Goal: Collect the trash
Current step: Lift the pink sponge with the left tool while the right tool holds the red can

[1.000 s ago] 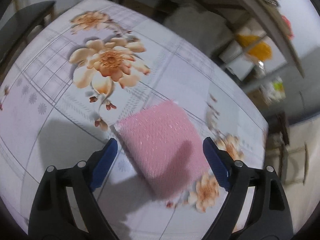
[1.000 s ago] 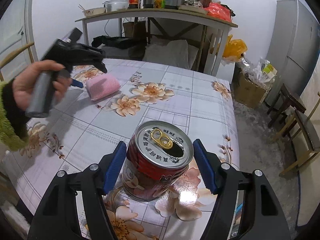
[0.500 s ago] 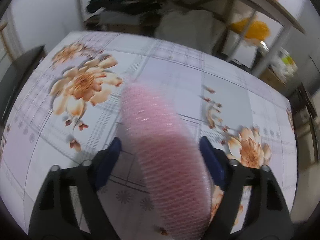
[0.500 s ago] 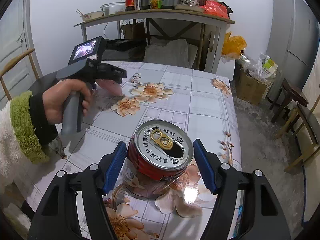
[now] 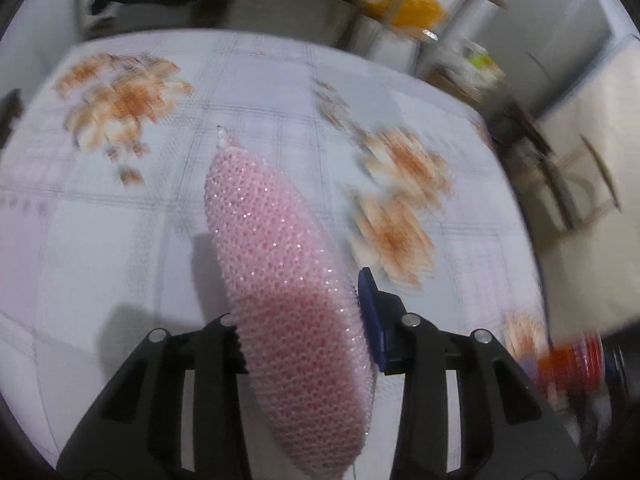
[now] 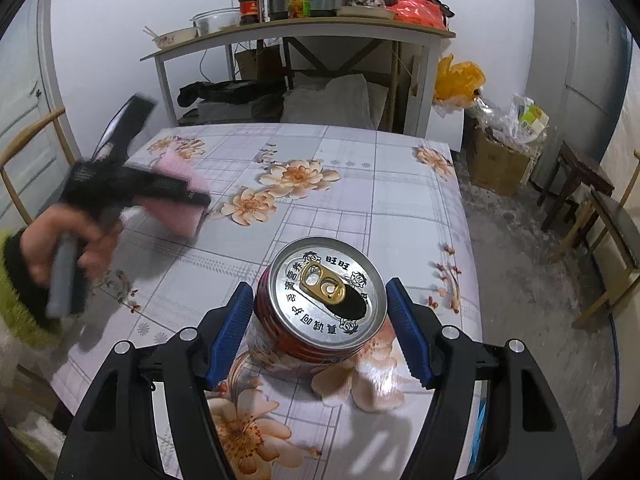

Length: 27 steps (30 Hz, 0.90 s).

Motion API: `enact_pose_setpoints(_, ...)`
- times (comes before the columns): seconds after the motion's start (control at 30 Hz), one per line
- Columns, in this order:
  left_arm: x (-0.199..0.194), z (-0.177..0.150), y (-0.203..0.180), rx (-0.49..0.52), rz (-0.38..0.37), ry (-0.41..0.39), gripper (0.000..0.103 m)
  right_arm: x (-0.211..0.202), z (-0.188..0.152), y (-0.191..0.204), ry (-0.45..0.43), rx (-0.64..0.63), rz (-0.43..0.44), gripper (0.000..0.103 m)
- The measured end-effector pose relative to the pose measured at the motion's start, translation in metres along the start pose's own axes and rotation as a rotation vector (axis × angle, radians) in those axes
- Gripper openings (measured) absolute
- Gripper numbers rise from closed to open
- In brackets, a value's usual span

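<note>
My left gripper point(image 5: 300, 320) is shut on a pink mesh sponge point(image 5: 276, 272) and holds it edge-up above the flowered table point(image 5: 120, 240). The same gripper and sponge point(image 6: 176, 196) show blurred at the left of the right wrist view. My right gripper point(image 6: 320, 320) holds a red drink can point(image 6: 320, 320) with an opened silver top between its blue pads point(image 6: 230, 328), both touching its sides, above the table's near edge. The can also shows blurred at the lower right of the left wrist view point(image 5: 568, 364).
The table point(image 6: 400, 208) has a floral plastic cloth. Behind it stands a shelf table point(image 6: 304, 36) with jars, bowls and a cooker. A cardboard box point(image 6: 496, 160), plastic bags, stools and a fridge point(image 6: 580, 52) stand at the right. A wooden chair point(image 6: 24, 152) is at the left.
My left gripper closed on the pink sponge, lifted it off the table and swung right toward the can. My right gripper and the can barely moved.
</note>
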<state>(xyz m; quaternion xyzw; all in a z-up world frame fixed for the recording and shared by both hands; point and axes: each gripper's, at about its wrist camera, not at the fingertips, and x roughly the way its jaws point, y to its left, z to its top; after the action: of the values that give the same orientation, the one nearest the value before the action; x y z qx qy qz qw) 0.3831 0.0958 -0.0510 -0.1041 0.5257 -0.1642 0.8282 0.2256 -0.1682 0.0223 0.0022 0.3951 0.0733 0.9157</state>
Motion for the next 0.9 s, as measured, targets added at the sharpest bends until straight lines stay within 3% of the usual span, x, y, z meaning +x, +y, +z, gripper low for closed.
enact_pose_setpoints(0.17,-0.027,-0.06,-0.011,0.113,-0.13,0.085,0.042,-0.009,-0.008,-0.003,0.023,0.054,0.039,0.065)
enact_pose_setpoints(0.2,-0.032,-0.068,-0.011,0.122,-0.139,0.09,0.047,-0.011,-0.009,-0.003,0.026,0.06,0.044,0.065)
enact_pose_setpoints(0.27,-0.043,-0.084,-0.009,0.134,-0.124,0.086,0.073,-0.014,-0.013,-0.003,0.027,0.069,0.053,0.065)
enact_pose_setpoints(0.37,-0.055,-0.094,-0.005,0.162,-0.068,0.047,0.083,-0.016,-0.014,-0.001,0.03,0.074,0.062,0.064)
enact_pose_setpoints(0.5,-0.063,-0.096,0.006,0.129,-0.012,0.032,0.084,-0.013,-0.012,-0.001,0.039,0.091,0.061,0.064)
enact_pose_setpoints(0.67,-0.069,-0.092,0.018,-0.046,-0.1,0.049,0.086,-0.014,-0.011,-0.001,0.044,0.124,0.078,0.066)
enact_pose_setpoints(0.73,-0.062,-0.095,0.016,-0.083,-0.102,0.074,0.086,-0.012,-0.011,-0.002,0.052,0.139,0.083,0.068)
enact_pose_setpoints(0.9,-0.053,-0.102,-0.008,0.039,0.046,0.035,0.086,-0.007,-0.009,-0.001,0.062,0.153,0.072,0.07)
